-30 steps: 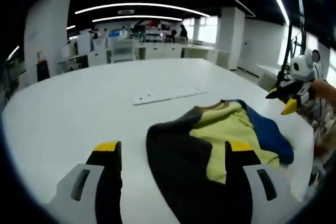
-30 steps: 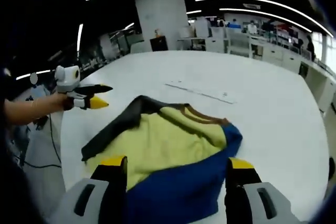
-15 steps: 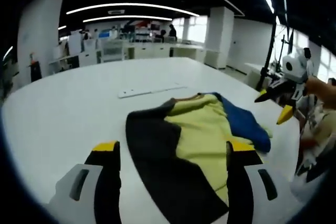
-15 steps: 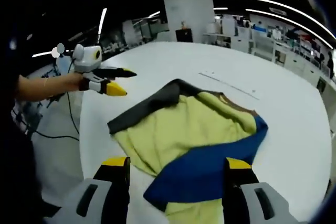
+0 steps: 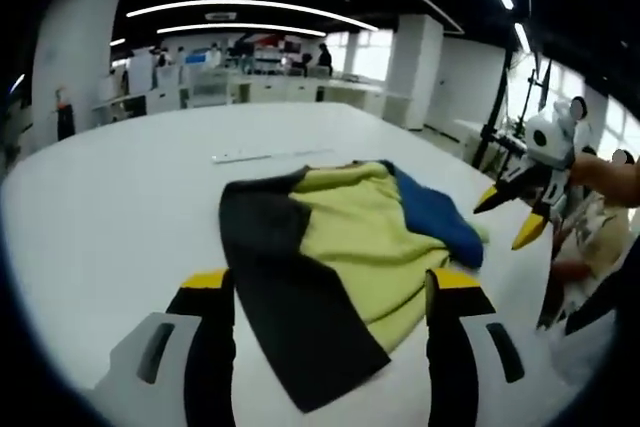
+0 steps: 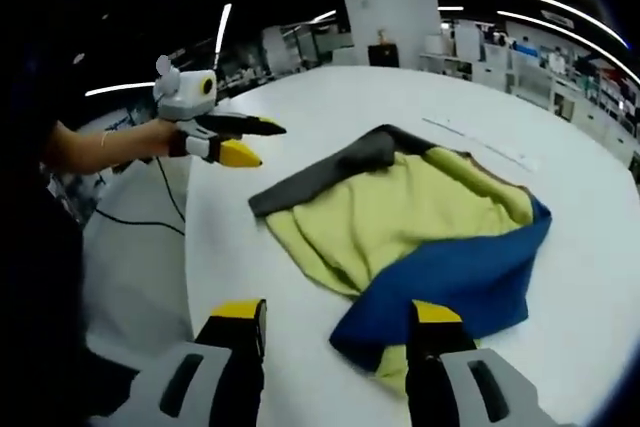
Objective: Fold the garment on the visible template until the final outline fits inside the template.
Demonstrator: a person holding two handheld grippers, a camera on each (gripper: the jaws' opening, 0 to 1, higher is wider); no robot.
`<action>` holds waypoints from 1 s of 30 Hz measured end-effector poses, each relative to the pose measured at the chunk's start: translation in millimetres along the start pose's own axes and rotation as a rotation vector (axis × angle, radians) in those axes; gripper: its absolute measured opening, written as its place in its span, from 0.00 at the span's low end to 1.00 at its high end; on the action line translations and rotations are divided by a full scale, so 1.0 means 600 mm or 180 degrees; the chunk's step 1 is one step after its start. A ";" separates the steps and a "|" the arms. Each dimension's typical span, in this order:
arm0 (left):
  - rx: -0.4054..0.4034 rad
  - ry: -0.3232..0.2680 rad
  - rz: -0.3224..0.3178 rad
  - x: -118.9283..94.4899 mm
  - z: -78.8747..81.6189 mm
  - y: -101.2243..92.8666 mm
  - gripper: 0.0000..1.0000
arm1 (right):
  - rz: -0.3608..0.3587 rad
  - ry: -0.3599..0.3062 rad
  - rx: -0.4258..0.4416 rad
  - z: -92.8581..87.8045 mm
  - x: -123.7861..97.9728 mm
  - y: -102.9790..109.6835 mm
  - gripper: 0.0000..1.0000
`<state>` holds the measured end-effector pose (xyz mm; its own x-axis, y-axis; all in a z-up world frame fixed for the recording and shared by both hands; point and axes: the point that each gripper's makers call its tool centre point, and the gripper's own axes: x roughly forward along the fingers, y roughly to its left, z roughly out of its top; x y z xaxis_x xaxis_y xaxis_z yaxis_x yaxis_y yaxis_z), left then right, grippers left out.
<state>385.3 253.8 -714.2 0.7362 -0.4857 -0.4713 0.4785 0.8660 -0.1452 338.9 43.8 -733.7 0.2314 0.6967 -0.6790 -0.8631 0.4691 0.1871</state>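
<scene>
While the left gripper (image 5: 325, 292) hangs with jaws apart, gripping nothing, the garment (image 5: 340, 232) lies rumpled on the white table (image 5: 110, 187), a pale strip (image 5: 265, 156) beyond it; the right gripper (image 5: 503, 212), likewise spread and empty, hovers just past the blue sleeve (image 5: 435, 217).

white table (image 5: 120, 177) | square white pillar (image 6: 385, 2) | ceiling light strips (image 5: 250, 9) | desks (image 5: 250, 92) far back
</scene>
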 end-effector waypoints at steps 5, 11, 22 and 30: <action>-0.0032 0.0060 -0.0032 -0.006 -0.022 -0.011 0.71 | 0.0025 0.0070 -0.0036 -0.016 0.007 0.013 0.48; -0.0085 0.0114 -0.0042 -0.010 -0.045 -0.015 0.64 | -0.0092 0.0128 -0.0098 -0.034 0.017 0.014 0.41; -0.0063 0.0309 0.0169 -0.021 -0.091 0.001 0.49 | -0.0340 0.0196 -0.0194 -0.057 0.038 -0.006 0.28; -0.0069 0.0545 0.0431 -0.030 -0.132 0.022 0.39 | -0.0674 0.0310 -0.0579 -0.068 0.052 -0.022 0.19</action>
<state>340.6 283.5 -776.8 0.7001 -0.3390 -0.6284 0.3689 0.9253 -0.0882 339.2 37.0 -786.2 0.3784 0.5343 -0.7559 -0.8685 0.4875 -0.0903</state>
